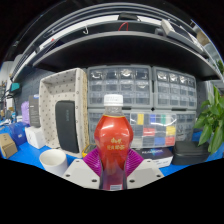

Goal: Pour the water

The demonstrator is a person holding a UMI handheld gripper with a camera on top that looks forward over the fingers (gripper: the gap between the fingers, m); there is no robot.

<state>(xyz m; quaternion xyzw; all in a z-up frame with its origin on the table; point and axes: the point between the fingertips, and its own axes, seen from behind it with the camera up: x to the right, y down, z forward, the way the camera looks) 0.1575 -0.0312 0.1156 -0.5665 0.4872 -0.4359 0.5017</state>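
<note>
No legible text found: the red bottle (112,150) carries a label with a small pale mark, too small to be read.

The bottle (112,150) hides the claw's (112,172) pads and grip.

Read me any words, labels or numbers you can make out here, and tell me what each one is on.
None can be read.
Bottle in the hand-held gripper: label has light marks, too blurred to read.
Drawer cabinets: any labels too small to read.
</note>
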